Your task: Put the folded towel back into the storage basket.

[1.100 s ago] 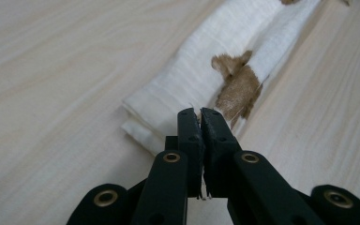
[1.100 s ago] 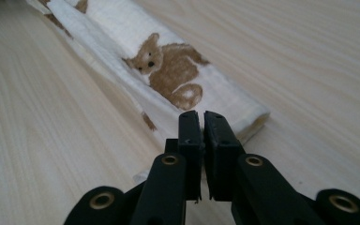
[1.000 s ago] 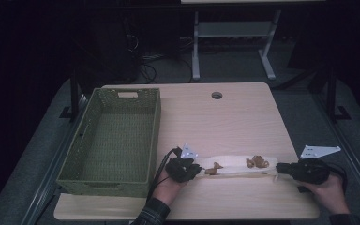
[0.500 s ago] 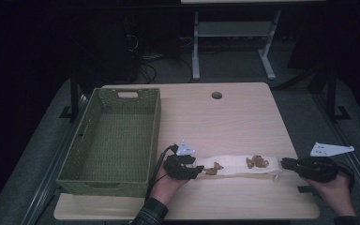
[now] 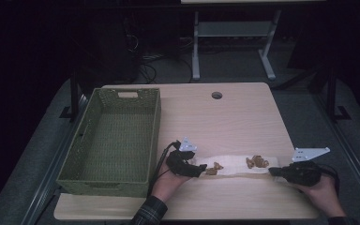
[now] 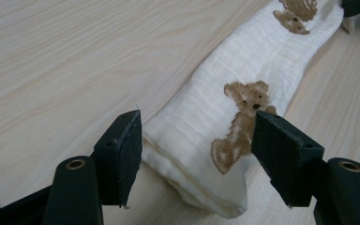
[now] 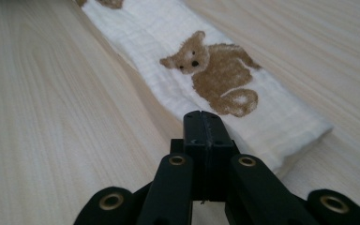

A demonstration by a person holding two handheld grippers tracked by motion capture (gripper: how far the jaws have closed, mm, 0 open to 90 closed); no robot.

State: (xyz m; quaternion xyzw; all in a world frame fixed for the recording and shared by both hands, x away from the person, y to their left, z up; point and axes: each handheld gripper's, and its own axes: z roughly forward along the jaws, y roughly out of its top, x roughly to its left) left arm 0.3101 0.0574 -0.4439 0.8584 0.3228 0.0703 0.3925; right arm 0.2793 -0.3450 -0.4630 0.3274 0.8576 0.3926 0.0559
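Cloth: a folded cream cloth [image 5: 236,165] printed with brown bears lies flat in a long narrow strip on the worktop [image 5: 225,122], just beside the near right corner of the green basket [image 5: 112,136].
Cloth ends: the end nearer the basket lies between the left gripper's jaws; the far end lies at the tip of the right gripper.
Left gripper [image 6: 194,140]: jaws spread wide, one on each side of the cloth's end [image 6: 201,154]; the left jaw stands just off the folded edge, the right jaw sits at the bear print. Nothing is pinched.
Right gripper [image 7: 205,129]: jaws pressed together, tip at the corner of the cloth's end [image 7: 225,89]. Whether a bit of the edge is caught between them cannot be told.
Hands: each gripper is held from the near edge of the worktop, the left one close beside the basket, the right one [image 5: 274,171] well apart from it.
Basket: stands on the worktop's left side.
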